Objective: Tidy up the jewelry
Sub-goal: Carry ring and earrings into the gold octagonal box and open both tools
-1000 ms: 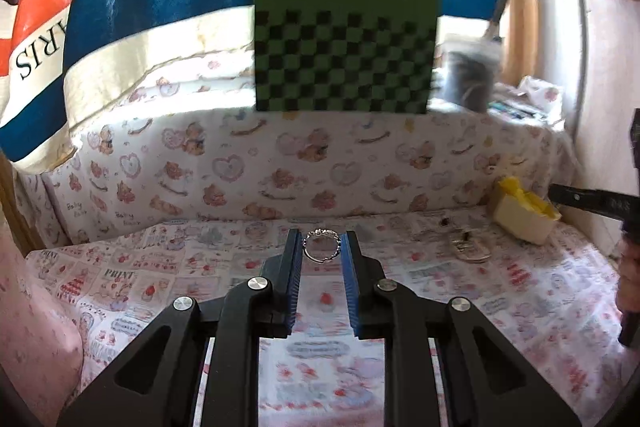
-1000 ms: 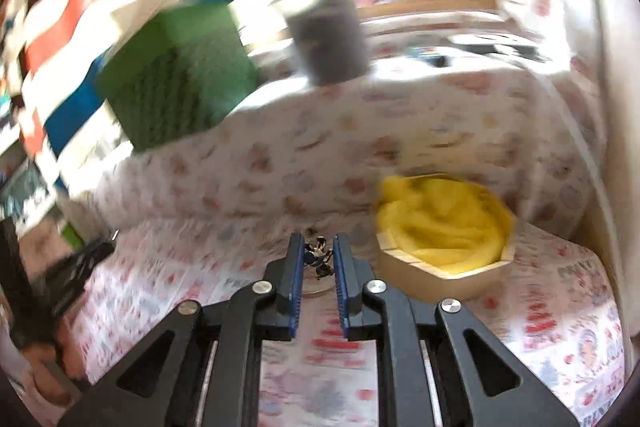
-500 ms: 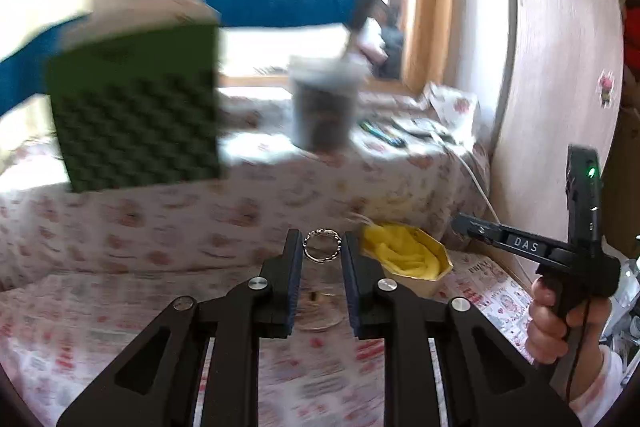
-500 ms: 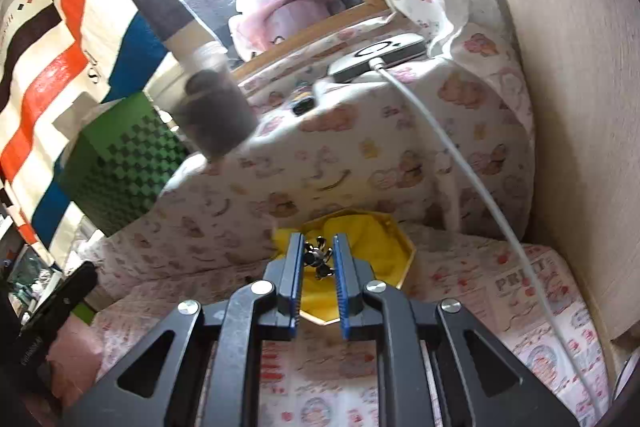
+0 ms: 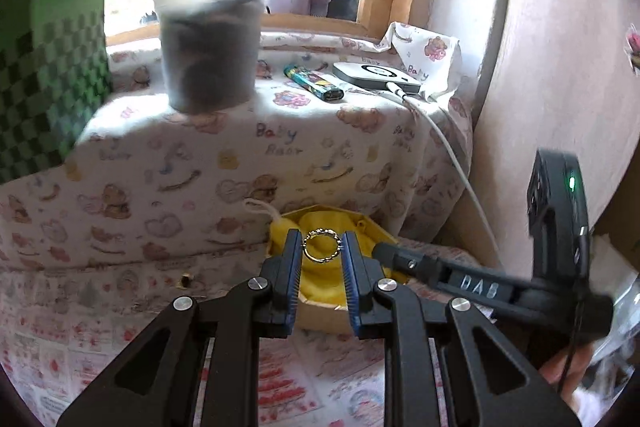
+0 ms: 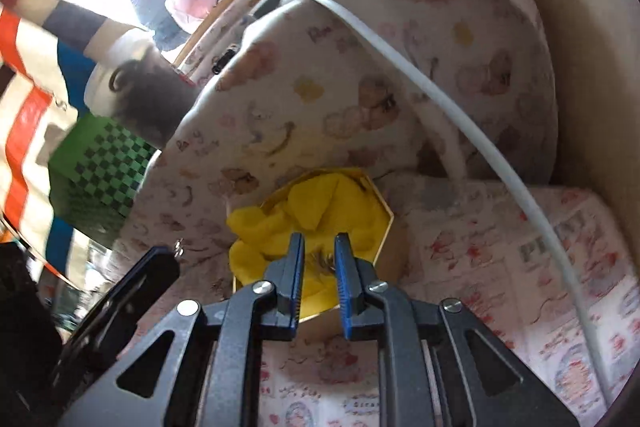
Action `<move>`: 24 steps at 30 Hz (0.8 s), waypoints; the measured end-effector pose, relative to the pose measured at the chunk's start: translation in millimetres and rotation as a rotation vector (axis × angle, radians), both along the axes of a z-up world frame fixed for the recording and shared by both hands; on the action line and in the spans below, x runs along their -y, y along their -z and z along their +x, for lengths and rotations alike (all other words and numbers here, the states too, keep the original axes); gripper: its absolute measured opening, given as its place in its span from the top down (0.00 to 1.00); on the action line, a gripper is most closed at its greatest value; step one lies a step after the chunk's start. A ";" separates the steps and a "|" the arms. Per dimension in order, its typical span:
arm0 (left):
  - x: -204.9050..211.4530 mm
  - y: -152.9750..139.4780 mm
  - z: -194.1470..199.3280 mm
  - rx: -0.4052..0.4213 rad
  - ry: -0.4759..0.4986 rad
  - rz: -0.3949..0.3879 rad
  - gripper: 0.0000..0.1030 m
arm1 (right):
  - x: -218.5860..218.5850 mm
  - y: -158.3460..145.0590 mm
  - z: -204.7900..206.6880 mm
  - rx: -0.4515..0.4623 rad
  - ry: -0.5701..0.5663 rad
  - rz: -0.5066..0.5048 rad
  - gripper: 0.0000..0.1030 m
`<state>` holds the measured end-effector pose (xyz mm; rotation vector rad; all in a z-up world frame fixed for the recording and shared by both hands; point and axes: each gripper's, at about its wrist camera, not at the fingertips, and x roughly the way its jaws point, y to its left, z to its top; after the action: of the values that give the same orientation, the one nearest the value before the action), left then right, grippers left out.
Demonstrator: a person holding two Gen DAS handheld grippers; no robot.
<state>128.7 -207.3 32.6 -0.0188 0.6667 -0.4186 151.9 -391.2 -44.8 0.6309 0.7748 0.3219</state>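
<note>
My left gripper [image 5: 322, 245] is shut on a silver ring [image 5: 322, 246], held just in front of the hexagonal box [image 5: 320, 317] lined with yellow cloth. My right gripper [image 6: 319, 247] hangs over the same box [image 6: 384, 247], jaws slightly parted, with a small dark jewelry piece [image 6: 321, 262] between its pads; whether the pads touch it is unclear. The right gripper's body [image 5: 472, 283] shows at the right of the left wrist view, beside the box. The left gripper's body [image 6: 120, 303] shows at lower left of the right wrist view.
A small gold piece [image 5: 185, 280] lies on the printed cloth left of the box. On the raised ledge behind stand a grey tub [image 5: 210, 43], a green checkered box [image 5: 44, 79], a lighter [image 5: 314, 83] and a white device with a cable [image 5: 452, 155]. A wall [image 5: 560, 67] closes the right side.
Both grippers swung right and closer to the yellow-lined box. The left still holds the ring. The right jaws have parted a little and the dark piece sits lower between them.
</note>
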 end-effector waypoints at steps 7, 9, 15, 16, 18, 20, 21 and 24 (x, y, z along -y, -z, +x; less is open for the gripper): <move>9.8 7.9 16.0 -0.061 0.045 -0.030 0.82 | 15.4 -10.0 -8.1 0.034 0.055 0.027 0.79; 15.4 13.1 18.0 -0.068 0.063 -0.010 0.81 | 19.4 -14.2 -11.6 0.041 0.074 0.027 0.79; 5.1 11.4 12.8 -0.013 -0.015 0.024 0.34 | 20.3 -37.9 -30.7 0.111 0.072 0.088 0.63; -2.2 7.6 9.7 0.006 -0.023 0.016 0.34 | 18.0 -40.6 -32.4 0.119 0.073 0.082 0.61; -15.0 0.8 3.5 0.046 -0.048 0.027 0.30 | 13.9 -44.6 -36.5 0.130 0.063 0.091 0.60; -31.9 -7.3 -5.0 0.084 -0.086 0.027 0.26 | 10.3 -47.0 -39.8 0.130 0.060 0.100 0.58; -42.3 -12.8 -11.2 0.107 -0.104 0.019 0.23 | 8.7 -49.0 -42.3 0.136 0.060 0.100 0.58; -65.0 -27.3 -30.1 0.198 -0.152 0.041 0.19 | 1.8 -56.5 -48.9 0.166 0.085 0.049 0.50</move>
<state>98.6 -142.3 59.9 0.0109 0.4750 -0.2566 103.1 -393.0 11.7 0.6721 0.5811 0.3114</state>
